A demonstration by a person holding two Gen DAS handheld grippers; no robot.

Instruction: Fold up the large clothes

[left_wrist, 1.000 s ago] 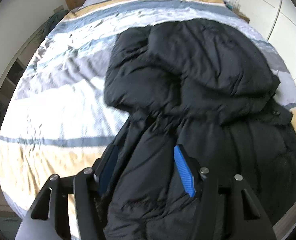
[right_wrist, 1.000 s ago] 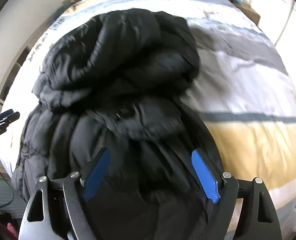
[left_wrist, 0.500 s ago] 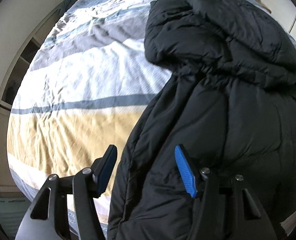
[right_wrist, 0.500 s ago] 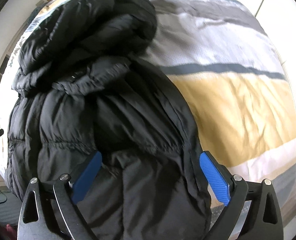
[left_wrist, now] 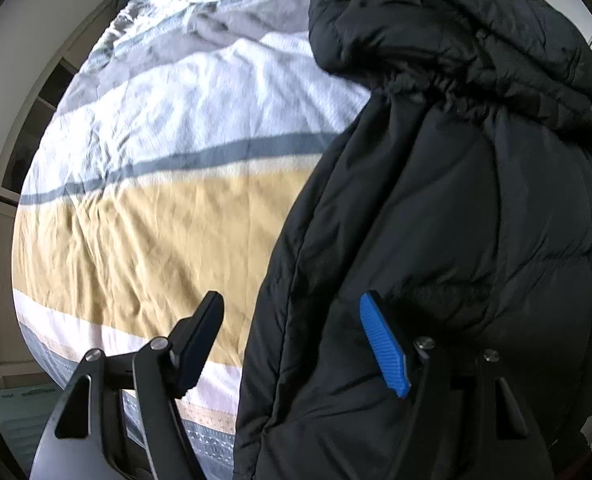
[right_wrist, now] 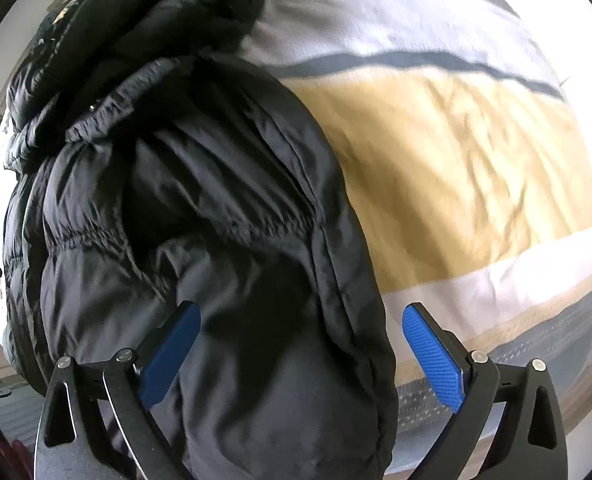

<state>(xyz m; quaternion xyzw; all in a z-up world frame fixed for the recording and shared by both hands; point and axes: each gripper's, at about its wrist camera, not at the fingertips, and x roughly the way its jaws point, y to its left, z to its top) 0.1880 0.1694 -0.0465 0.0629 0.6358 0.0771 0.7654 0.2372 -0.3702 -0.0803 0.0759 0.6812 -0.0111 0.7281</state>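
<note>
jacket: black puffer jacket (left_wrist: pixel 436 208) lying on the bed (left_wrist: pixel 144 216), hood end far ahead of both hand-held grippers, hem end right under them at the bed's near edge
left hand-held gripper (left_wrist: pixel 292 340): jaws apart and have just been opening; jacket's left edge sits between them, left finger over bare striped sheet, pads not pressing on fabric
right hand-held gripper (right_wrist: pixel 300 352): jaws very wide, also just been opening; jacket's right edge bulges between them, not pinched
handling: soft, bulky, springy fill; shell looks slick (likely to slide out of a shallow pinch), light for its bulk
where to grip: judged best at the stitched side seams or hem corners nearest each gripper, taking a deep bite of fabric
risk: puffed layers may spring back open after a fold
</note>
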